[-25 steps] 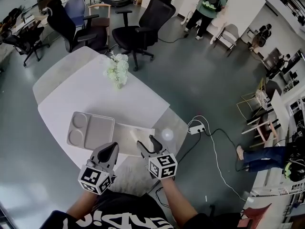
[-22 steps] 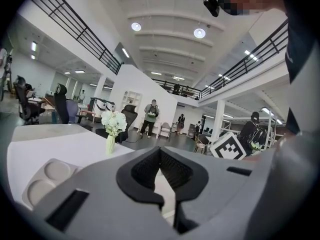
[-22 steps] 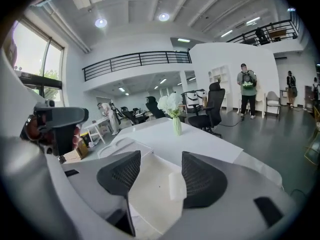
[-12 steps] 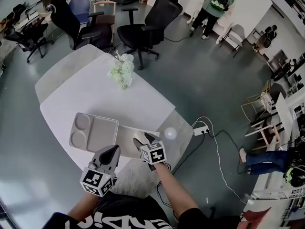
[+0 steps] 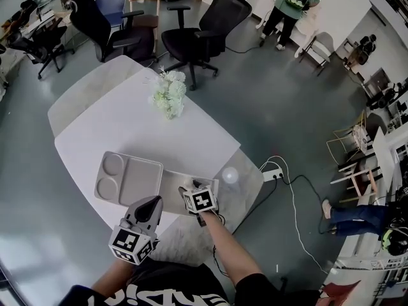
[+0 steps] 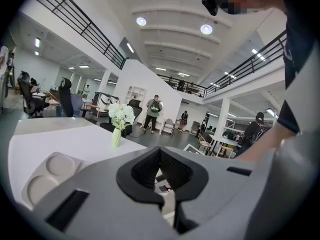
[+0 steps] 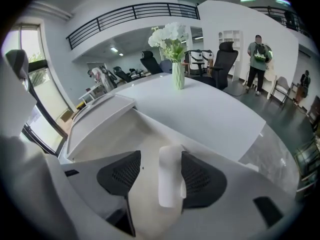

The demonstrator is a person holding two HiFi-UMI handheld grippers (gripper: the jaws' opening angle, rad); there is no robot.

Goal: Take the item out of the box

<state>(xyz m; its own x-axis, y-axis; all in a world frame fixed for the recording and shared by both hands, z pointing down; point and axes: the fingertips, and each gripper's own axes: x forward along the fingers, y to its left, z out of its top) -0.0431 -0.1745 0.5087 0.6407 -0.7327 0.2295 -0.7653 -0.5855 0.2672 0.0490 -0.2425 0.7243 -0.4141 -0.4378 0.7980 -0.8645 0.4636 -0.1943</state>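
An open beige box [image 5: 171, 185] lies on the table's near edge, to the right of a tray. My right gripper [image 5: 189, 188] reaches down into it. In the right gripper view a white cylindrical item [image 7: 169, 176] lies inside the box [image 7: 142, 134] between the jaws. It rests against the right pad [image 7: 200, 179], and a gap separates it from the left pad. The right gripper [image 7: 161, 159] is open. My left gripper [image 5: 152, 204] hangs at the table's front edge, left of the box. Its jaws [image 6: 160, 151] meet at the tips with nothing between them.
A grey divided tray [image 5: 127, 178] sits left of the box. A vase of white flowers [image 5: 169, 94] stands mid-table. A white round object [image 5: 229, 175] rests on the table's glass corner. Office chairs [image 5: 204, 40] stand beyond the table, and a power strip [image 5: 274, 174] lies on the floor.
My right gripper has moved forward from the table's edge into the box, and the white item now lies between its jaws. The left gripper has stayed about where it was.
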